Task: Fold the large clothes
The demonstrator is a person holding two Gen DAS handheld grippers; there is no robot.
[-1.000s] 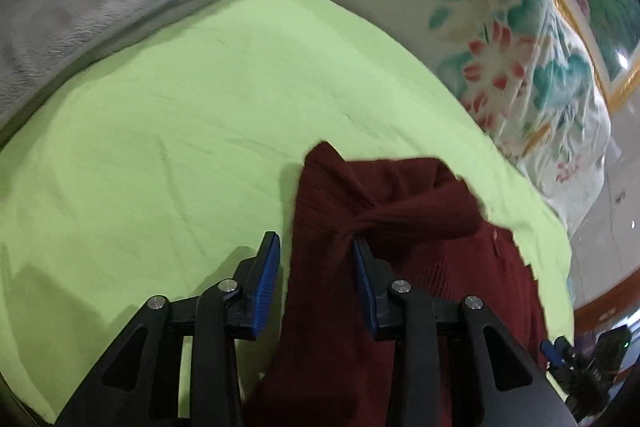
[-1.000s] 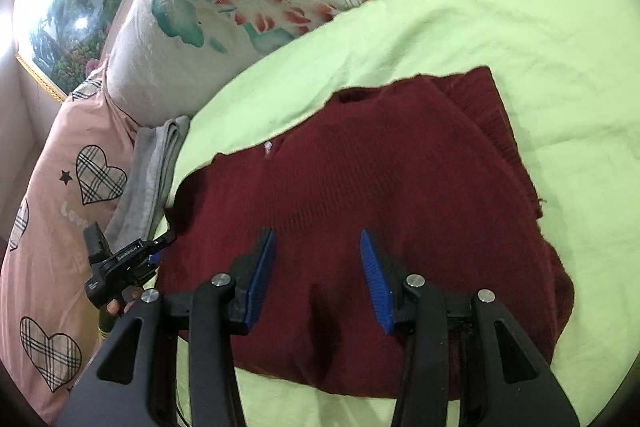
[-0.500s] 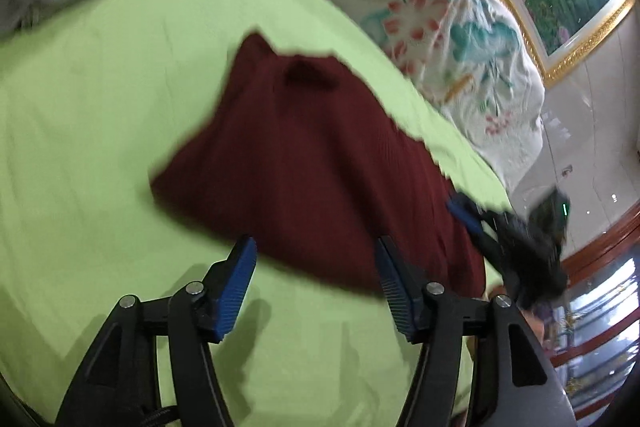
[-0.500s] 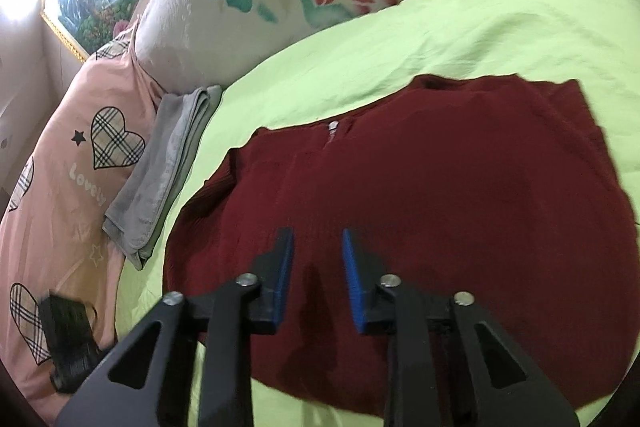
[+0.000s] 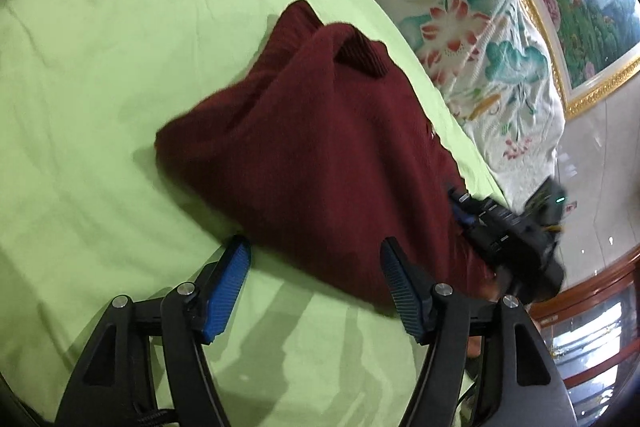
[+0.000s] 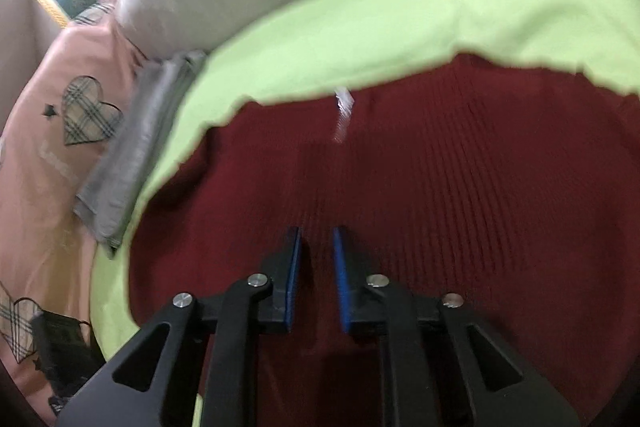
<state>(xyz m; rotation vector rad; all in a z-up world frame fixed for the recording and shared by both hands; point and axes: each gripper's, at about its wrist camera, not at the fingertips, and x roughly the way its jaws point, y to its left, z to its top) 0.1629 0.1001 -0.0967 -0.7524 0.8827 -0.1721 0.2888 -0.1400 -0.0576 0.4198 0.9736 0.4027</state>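
I've got a green sheet (image 5: 120, 75) spread over the bed, floral pillow (image 5: 472, 39) along the far right in my left view, a pink heart-print pillow (image 6: 60, 131) at far left in my right view. A folded grey cloth (image 6: 132, 155) lies at the sheet's far edge, apart from the work.

The sweater (image 5: 320, 155) sits mid-sheet, dark red knit, already doubled over: one flap lies on top with a ribbed cuff or hem poking up at the far end. It looks like a rough bundle, not a tidy rectangle, so I judge the fold about half done. The edges need squaring and at least one more fold.

My left gripper (image 5: 316, 267) hovers at the sweater's near edge, jaws opening wide, nothing pinched; the hem lies just beyond the tips. My right gripper (image 6: 317, 247) is down over the sweater's near-right part, jaws closing, only a narrow slit left. I can't tell if knit is caught between them, as the view is blurred. A small white tag (image 6: 343, 111) shows near the far edge.
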